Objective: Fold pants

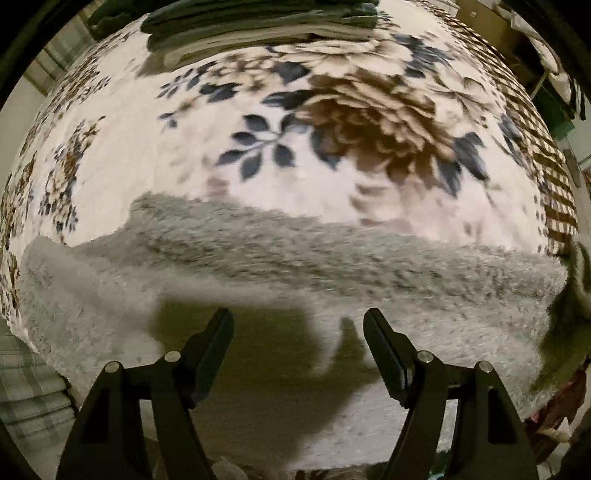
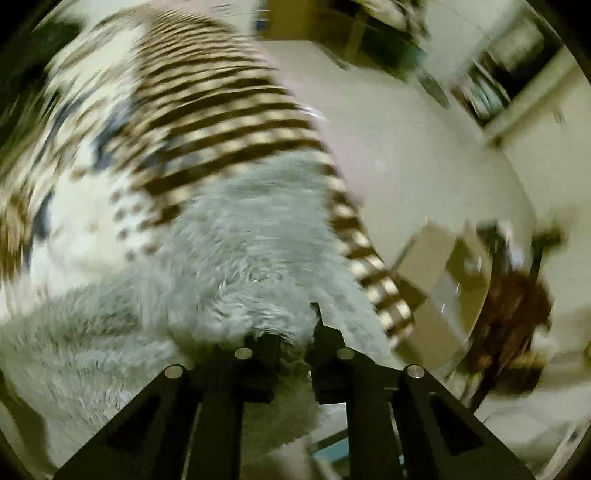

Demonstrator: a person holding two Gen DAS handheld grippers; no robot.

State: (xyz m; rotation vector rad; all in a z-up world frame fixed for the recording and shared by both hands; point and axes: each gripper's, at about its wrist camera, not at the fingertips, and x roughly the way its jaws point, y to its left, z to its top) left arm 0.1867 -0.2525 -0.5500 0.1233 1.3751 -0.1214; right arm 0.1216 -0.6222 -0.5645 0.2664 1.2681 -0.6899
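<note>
Fluffy light-grey pants (image 1: 295, 258) lie across a floral blanket (image 1: 258, 110) on a bed. In the left wrist view my left gripper (image 1: 298, 317) hovers over the near part of the pants. It is open, with nothing between its fingers, and it throws a shadow on the fabric. In the blurred right wrist view my right gripper (image 2: 295, 328) stands nearly closed on a bunched edge of the pants (image 2: 240, 240), close to the blanket's brown checked border (image 2: 221, 110). Grey pile covers its left fingertip.
A stack of folded clothes (image 1: 258, 22) sits at the far side of the bed. Folded plaid fabric (image 1: 26, 387) lies off the bed's near left corner. Past the bed edge are pale floor (image 2: 406, 166), a cardboard box (image 2: 432, 251) and dark clutter (image 2: 509, 314).
</note>
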